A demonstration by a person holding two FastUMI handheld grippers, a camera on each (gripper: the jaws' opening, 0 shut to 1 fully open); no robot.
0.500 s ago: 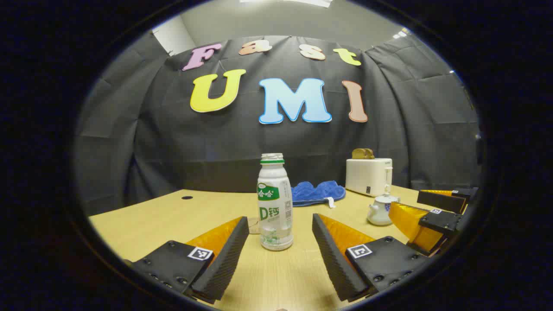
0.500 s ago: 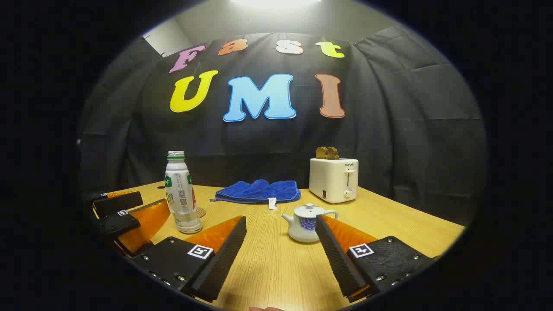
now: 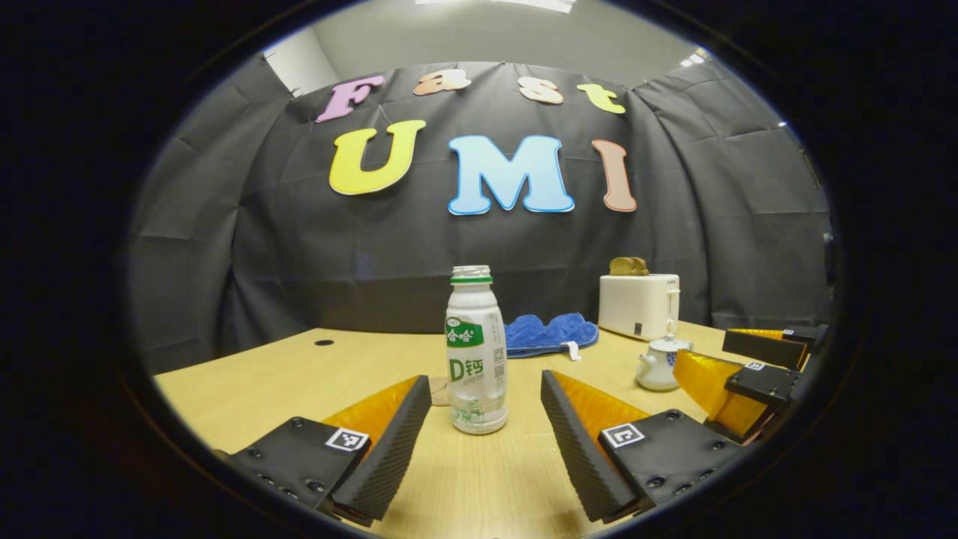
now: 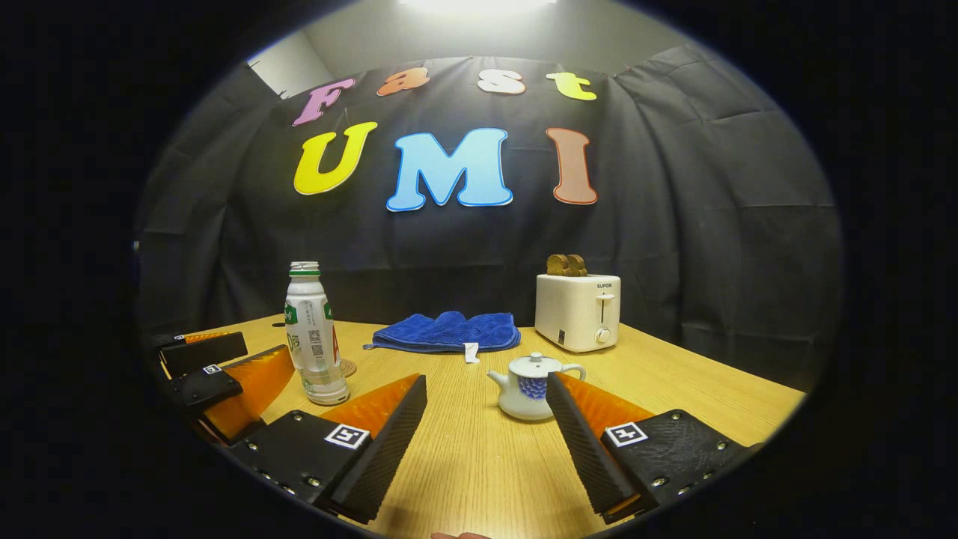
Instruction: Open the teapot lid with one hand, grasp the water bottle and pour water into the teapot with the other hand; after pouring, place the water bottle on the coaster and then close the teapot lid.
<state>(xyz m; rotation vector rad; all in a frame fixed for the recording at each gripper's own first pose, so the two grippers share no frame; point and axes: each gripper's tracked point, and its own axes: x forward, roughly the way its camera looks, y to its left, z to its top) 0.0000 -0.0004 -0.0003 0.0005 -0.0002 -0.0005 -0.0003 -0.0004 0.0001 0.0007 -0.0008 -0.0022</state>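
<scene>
Your light comes from overhead: a ceiling lamp [image 4: 479, 6] blows out to white glare at the top of the right gripper view, while the left gripper view is lit more evenly. The table [image 4: 673, 382] is bright and both views are sharp, with soft shadows beneath each claw. The fisheye lens bends the table edge and darkens the rim.

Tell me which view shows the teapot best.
The right gripper view: the teapot sits near centre, lid on, spout and blue pattern clear. In the left gripper view the teapot is small, far right, partly hidden behind the right gripper.
</scene>
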